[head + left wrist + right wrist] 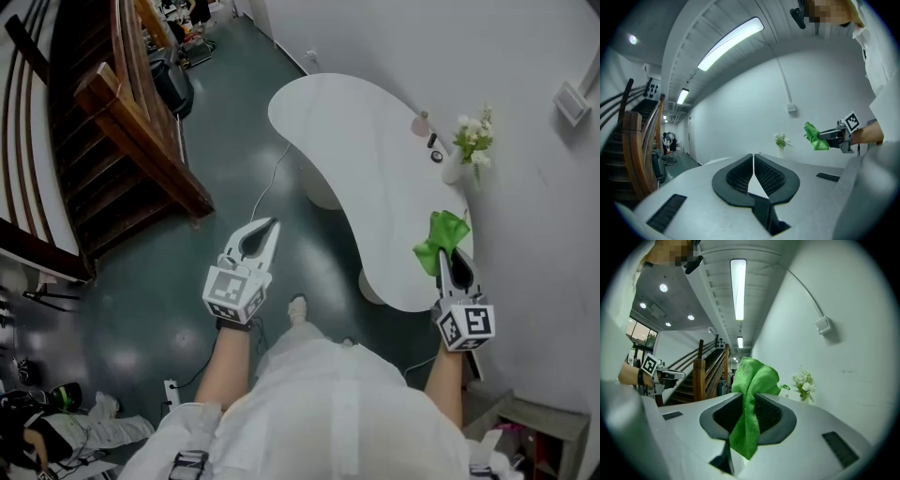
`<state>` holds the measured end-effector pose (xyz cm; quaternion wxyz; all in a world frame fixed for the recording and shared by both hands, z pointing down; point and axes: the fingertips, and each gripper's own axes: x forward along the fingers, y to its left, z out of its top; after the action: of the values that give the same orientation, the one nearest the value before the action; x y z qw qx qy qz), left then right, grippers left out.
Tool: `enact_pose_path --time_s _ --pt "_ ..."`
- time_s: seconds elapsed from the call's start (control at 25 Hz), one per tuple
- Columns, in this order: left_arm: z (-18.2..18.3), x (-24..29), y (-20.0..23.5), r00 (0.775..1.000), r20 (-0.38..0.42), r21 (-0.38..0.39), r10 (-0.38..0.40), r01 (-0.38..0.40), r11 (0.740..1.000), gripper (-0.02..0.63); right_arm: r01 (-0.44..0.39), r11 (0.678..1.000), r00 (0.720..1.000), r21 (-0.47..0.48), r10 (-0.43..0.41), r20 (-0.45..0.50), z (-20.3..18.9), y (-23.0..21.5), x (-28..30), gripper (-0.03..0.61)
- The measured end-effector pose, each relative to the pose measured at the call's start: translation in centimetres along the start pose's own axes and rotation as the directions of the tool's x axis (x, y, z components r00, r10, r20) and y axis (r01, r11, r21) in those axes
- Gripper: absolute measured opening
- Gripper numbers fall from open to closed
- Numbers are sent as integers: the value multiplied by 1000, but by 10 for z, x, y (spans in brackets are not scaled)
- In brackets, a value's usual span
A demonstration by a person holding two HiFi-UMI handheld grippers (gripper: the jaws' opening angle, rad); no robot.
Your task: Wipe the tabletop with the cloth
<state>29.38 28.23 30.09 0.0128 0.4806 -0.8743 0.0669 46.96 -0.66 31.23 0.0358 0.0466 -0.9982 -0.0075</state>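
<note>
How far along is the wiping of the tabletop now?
Done: the right claw is shut on the green cloth. In hand: it holds the cloth in the air by the near end of the white table. Left: the wiping itself; the cloth does not seem to touch the table yet. The left claw is shut and empty.

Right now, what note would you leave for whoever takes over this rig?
Left tool: shut, empty, held over the floor beside the table.
Right tool: shut on the green cloth, raised over the table's near end, apparently not touching it.
Done: cloth is gripped.
Left: lower the cloth and wipe the tabletop, minding the flower vase by the wall.
</note>
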Motion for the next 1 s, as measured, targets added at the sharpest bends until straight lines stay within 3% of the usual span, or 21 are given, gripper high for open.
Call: enact_pose_path --time_s 0.28,0.72,1.0 --pt "-12 11 68 1000 -5 -12 28 -28 1000 25 -25 1000 1000 -12 25 3 5 30 69 78" --pt "-22 41 246 997 26 -6 74 -74 997 25 -26 999 999 -47 27 29 33 99 239 79" --pt "-44 44 311 996 12 -47 92 -91 995 25 -48 997 999 -52 47 -22 28 136 302 79"
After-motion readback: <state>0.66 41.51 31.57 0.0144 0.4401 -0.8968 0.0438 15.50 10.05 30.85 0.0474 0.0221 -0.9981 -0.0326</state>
